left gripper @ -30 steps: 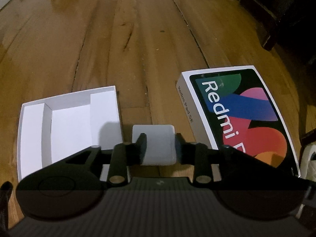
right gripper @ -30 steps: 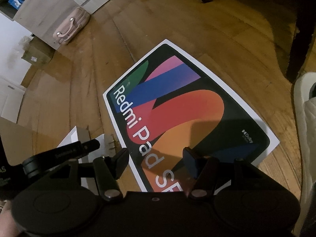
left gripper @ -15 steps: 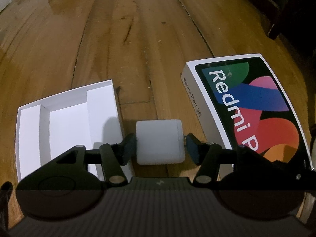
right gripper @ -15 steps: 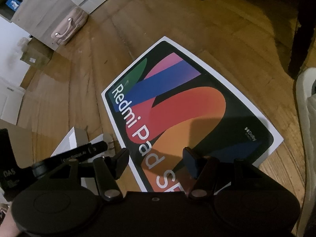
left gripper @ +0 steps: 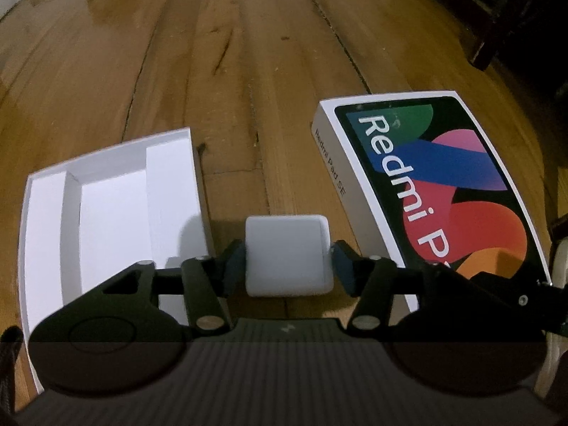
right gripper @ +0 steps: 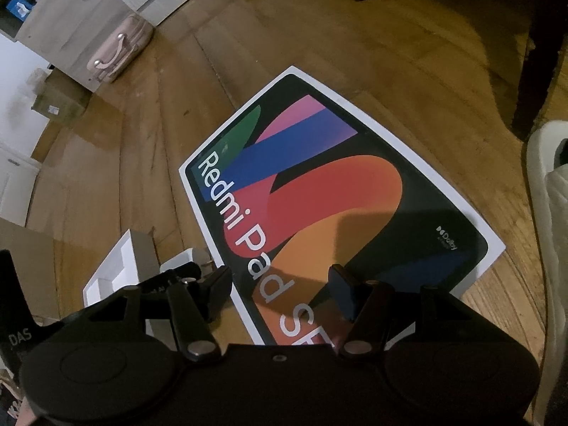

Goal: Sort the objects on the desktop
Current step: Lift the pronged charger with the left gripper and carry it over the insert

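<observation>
White cube [left gripper: 288, 255]; white tray [left gripper: 106, 206]; tablet box [left gripper: 443, 184] black, multicolour swirls; brown wood floor [left gripper: 230, 53]

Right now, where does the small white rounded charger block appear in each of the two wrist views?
Left wrist view: the small white rounded charger block sits bottom centre, between the opening jaws of the left gripper.
Right wrist view: only a white corner shows at lower left, mostly hidden behind the left gripper.
Shared landmark: the colourful Redmi Pad SE box, right of the block in both.
</observation>
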The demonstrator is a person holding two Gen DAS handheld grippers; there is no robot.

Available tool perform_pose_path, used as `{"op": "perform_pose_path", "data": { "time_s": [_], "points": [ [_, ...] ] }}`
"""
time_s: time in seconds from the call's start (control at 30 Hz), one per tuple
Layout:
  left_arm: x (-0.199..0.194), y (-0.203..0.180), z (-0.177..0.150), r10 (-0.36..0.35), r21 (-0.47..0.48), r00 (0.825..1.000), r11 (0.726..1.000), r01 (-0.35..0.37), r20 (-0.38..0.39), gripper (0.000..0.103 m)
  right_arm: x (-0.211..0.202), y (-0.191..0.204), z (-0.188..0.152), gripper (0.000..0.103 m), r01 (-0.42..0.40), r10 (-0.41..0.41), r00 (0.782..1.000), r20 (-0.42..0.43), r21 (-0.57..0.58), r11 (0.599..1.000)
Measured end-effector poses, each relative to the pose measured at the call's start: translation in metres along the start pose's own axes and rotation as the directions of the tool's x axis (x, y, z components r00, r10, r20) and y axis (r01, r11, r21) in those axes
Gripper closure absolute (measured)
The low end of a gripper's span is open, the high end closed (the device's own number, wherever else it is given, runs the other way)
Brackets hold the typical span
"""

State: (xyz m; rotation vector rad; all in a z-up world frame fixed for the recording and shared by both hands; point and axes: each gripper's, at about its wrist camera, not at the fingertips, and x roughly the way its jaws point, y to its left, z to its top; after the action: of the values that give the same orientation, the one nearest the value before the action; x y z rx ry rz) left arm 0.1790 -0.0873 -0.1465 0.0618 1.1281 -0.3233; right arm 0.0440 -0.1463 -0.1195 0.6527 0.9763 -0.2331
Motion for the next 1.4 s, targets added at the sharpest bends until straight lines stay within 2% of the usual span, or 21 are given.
{"op": "perform_pose_path", "data": {
  "time_s": [0.13,0.43,0.63,0.87,1.0,1.13,1.4],
  "points": [
    [0.002,0.001,-0.004,0.002,-0.002,1.0,1.0,-0.002,0.0,0.049,0.002,0.001,0.0,0.037,-0.004,0.004,1.0,-0.001,0.001,1.0],
    [-0.005,-0.001,-0.011,0.026,-0.007,0.999,1.0,-0.025,0.027,0.05,-0.006,0.011,-0.008,0.037,0.011,-0.011,1.0,0.009,0.02,1.0],
    [-0.02,-0.005,-0.018,-0.019,-0.02,0.999,1.0,0.02,0.05,0.05,-0.006,0.014,-0.002,0.037,0.003,-0.004,1.0,0.02,0.037,0.999],
    [-0.02,-0.008,-0.03,-0.018,-0.002,0.999,1.0,0.019,0.032,0.05,-0.001,0.029,-0.001,0.037,-0.014,0.014,1.0,0.017,0.029,0.999],
    [-0.015,-0.004,-0.032,-0.03,-0.017,1.0,0.999,0.03,0.007,0.049,0.006,0.034,0.002,0.037,-0.008,0.008,1.0,0.014,0.025,1.0],
    [-0.012,-0.003,-0.028,-0.043,0.028,0.999,0.999,0.043,-0.002,0.049,0.014,0.033,0.004,0.037,0.017,-0.017,1.0,0.003,0.02,1.0],
    [-0.011,0.0,-0.03,-0.055,0.021,0.998,0.998,0.054,0.02,0.049,0.026,0.045,0.011,0.036,0.029,-0.029,1.0,0.011,-0.01,1.0]
  ]
}}
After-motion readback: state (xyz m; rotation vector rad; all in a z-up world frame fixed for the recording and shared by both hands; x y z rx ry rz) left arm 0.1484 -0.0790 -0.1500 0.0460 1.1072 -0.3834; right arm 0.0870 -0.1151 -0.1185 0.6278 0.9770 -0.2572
